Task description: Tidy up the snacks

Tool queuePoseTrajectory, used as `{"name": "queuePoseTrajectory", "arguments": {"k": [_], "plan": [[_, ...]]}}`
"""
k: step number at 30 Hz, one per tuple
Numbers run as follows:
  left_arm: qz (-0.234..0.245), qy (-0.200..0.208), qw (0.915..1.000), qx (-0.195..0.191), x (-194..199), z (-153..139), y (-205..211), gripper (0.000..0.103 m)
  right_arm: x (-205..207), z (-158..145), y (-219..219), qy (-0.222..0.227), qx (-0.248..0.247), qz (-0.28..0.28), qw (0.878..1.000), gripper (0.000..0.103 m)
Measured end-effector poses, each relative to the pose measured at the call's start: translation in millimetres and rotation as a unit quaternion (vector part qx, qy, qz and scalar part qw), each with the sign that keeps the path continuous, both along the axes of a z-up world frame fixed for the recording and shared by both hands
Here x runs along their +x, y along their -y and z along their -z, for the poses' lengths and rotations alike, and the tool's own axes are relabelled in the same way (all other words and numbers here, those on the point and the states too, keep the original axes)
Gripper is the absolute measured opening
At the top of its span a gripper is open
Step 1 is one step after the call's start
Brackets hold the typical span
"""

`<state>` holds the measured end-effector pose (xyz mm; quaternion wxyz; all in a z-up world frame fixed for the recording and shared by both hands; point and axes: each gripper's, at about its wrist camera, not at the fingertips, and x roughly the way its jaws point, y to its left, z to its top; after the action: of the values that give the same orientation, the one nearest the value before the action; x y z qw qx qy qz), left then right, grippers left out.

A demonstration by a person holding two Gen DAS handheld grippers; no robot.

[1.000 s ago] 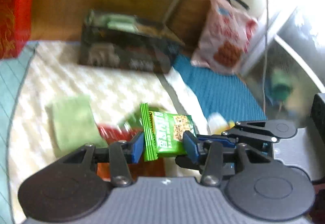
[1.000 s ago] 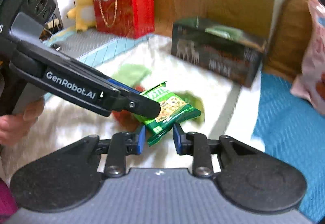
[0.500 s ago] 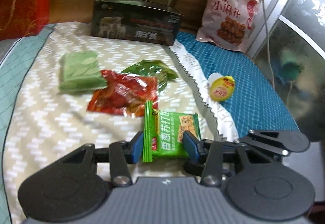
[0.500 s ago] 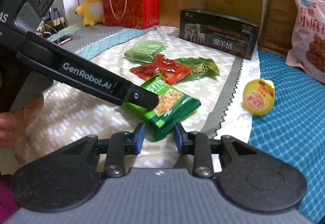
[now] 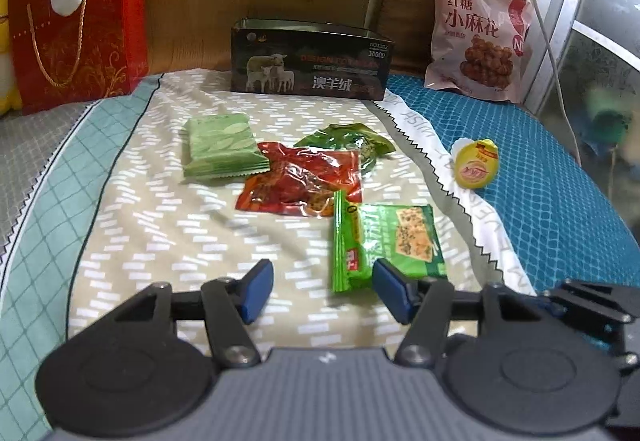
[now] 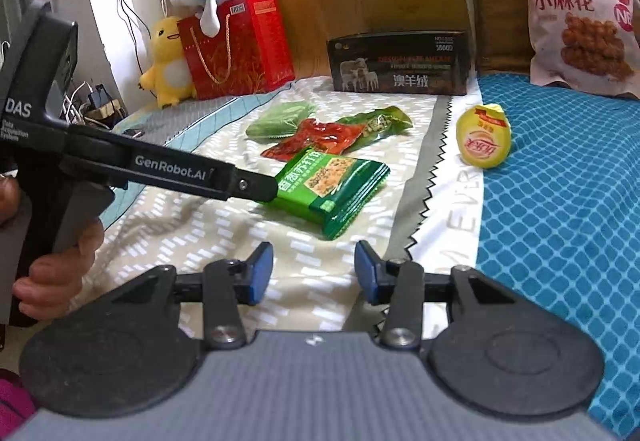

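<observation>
My left gripper (image 5: 322, 291) and right gripper (image 6: 314, 271) are both wide open and hold nothing. The flat green cracker packet (image 5: 386, 241) lies on the beige bedspread (image 5: 160, 233) near its zigzag right edge, with the left gripper's right finger touching it. I could push the packet away when closing.

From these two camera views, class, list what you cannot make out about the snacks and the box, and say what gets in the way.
- Black box: its inside is hidden in both views by its own front wall.
- Dark green packet: partly covered in both views by the red packet.
- Green cracker packet: its left end is hidden in the right view by the left hand-held gripper.
- Pink bag: cut off by the right view's edge.
</observation>
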<state>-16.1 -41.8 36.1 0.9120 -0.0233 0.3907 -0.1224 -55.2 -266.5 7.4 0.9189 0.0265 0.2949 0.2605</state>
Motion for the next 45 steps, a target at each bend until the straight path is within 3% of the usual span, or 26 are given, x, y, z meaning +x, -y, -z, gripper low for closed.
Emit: {"name": "queuePoseTrajectory", "arguments": {"k": [8,16,23,26,28,30,32,36,41,45], "plan": [[0.001,0.008,0.9999,0.01,0.7,-0.1,-11.1,0.056,-0.6,-3.1,5.3,0.006,0.006,0.019,1.0,0.048],[0.035,-0.012,0.9962,-0.079,9.1,-9.7,-44.9,0.056,5.0,-10.9,0.3,0.023,-0.042,-0.017,0.999,0.048],[0.082,-0.027,0.9926,-0.085,21.3,-3.5,-16.7,0.055,24.4,-8.8,-8.6,0.019,-0.068,-0.047,0.996,0.048],[0.096,-0.039,0.9912,-0.083,25.6,7.8,-6.6,0.052,32.4,-4.0,-13.6,0.018,-0.077,-0.057,0.995,0.048],[0.11,-0.032,0.9901,-0.082,25.1,8.7,-2.0,0.044,36.9,-0.8,-17.1,0.023,-0.078,-0.063,0.995,0.038],[0.121,-0.048,0.9859,-0.105,28.5,8.5,-1.4,0.037,39.9,-3.2,-21.1,0.035,-0.09,-0.06,0.994,0.035],[0.115,-0.054,0.9856,-0.112,34.5,4.2,-2.5,0.037,50.0,-12.3,-15.2,0.033,-0.07,-0.057,0.995,0.034],[0.125,-0.025,0.9846,-0.12,51.8,-27.6,-3.1,0.035,82.7,-55.8,-0.6,0.05,-0.04,-0.054,0.996,0.034],[0.129,0.062,0.9852,-0.094,106.3,-100.5,11.1,0.035,159.7,-121.8,7.8,0.074,-0.018,-0.041,0.996,0.034],[0.117,0.083,0.9851,-0.095,180.9,-127.8,22.0,0.035,227.5,-124.5,7.8,0.076,-0.021,-0.018,0.997,0.034]]}}
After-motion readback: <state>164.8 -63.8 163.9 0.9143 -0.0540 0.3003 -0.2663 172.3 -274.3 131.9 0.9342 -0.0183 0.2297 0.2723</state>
